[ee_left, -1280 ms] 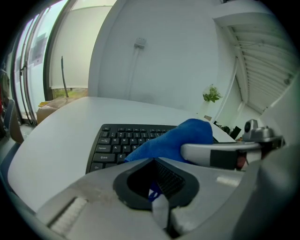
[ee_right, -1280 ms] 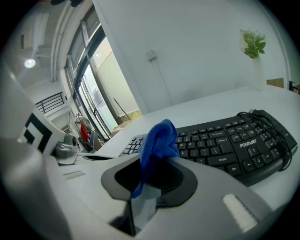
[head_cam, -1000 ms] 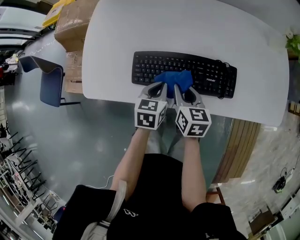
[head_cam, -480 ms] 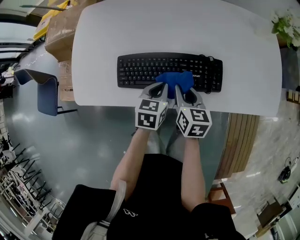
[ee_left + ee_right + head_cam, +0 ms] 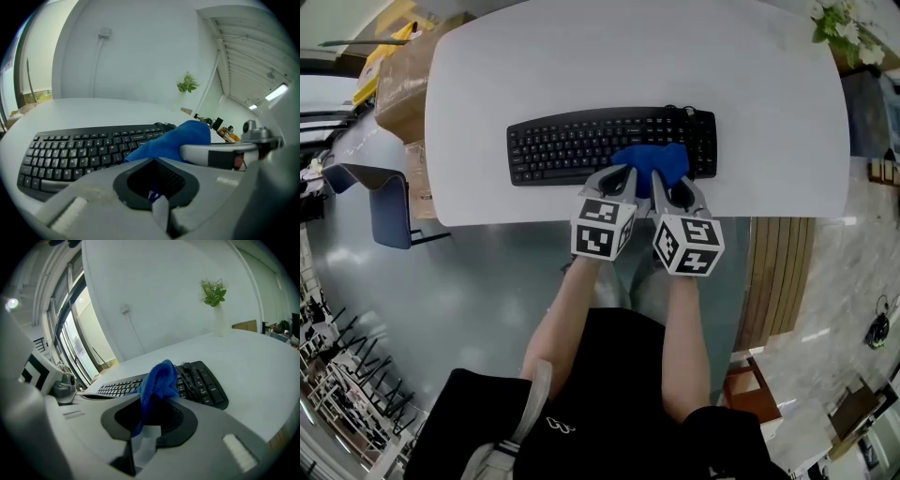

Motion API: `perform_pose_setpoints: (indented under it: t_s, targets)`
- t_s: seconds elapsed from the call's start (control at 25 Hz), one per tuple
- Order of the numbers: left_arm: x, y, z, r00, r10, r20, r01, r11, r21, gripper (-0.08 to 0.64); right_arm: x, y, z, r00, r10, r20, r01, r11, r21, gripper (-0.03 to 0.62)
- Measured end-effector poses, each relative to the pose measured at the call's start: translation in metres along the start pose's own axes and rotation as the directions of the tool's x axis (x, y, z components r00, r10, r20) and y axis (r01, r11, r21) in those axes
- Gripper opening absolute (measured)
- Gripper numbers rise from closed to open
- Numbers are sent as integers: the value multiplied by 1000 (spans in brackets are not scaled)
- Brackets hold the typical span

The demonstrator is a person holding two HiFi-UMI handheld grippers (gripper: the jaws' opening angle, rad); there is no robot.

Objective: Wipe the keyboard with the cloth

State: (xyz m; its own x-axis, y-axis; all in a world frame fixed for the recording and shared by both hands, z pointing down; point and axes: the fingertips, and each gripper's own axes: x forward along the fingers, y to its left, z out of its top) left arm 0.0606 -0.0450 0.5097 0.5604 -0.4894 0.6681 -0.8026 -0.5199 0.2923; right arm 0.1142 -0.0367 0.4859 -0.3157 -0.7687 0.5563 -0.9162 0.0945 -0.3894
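A black keyboard point(image 5: 581, 142) lies across the white table point(image 5: 628, 56). On its right part, near the front edge, rests a bunched blue cloth point(image 5: 653, 159). Side by side at the table's front edge, both grippers hold that cloth. My right gripper point(image 5: 667, 180) is shut on the cloth point(image 5: 159, 380), which rises out of its jaws over the keyboard point(image 5: 197, 378). Just left of it, my left gripper point(image 5: 621, 176) is shut, with a sliver of blue pinched between its jaws point(image 5: 153, 196). The cloth point(image 5: 178, 140) covers keys on the keyboard point(image 5: 79, 152).
A plant in a white vase point(image 5: 848, 33) stands at the table's far right corner point(image 5: 214, 291). Cardboard boxes point(image 5: 398, 75) and a blue chair point(image 5: 375, 202) stand on the floor at the left. A wooden slatted panel point(image 5: 773, 272) is at the right, below the table.
Both grippers have slid the cloth to the right along the keyboard, from about its middle to its right part. The head camera has followed them.
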Motion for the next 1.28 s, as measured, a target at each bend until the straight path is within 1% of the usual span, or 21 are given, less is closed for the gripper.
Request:
perform_pose_setpoints:
  t_s: [0.28,0.64,0.76,0.88,1.0,1.12,1.2,1.28]
  targets:
    - [19,-37,9,998,-56,-16,57,998,37,-1,-18,-38,10,998,-56,21,55,998,25,75]
    - [43,-72,19,993,-109,-33,111,991,75,0,-38,-79,24,991,-123,59,120,991,53,75]
    - [47,-82,22,991,-128,-39,132,987,93,0,-47,-97,29,981,-179,79,174,982,71,75]
    - [49,-87,29,991,-134,-27,136,985,103,0,-59,-120,35,960,-267,91,259,962,84,75]
    - [45,-86,42,991,-132,10,131,986,108,-1,-70,-136,46,938,-328,109,320,944,82,74]
    - [30,-72,67,989,-119,86,110,989,101,0,-76,-137,74,918,-360,165,357,933,54,74]
    - [14,-54,91,985,-93,149,81,993,89,-1,-74,-122,102,913,-343,222,347,938,22,74]
    - [-7,-37,119,973,-63,221,46,996,81,0,-69,-98,132,916,-289,279,306,952,-18,74]
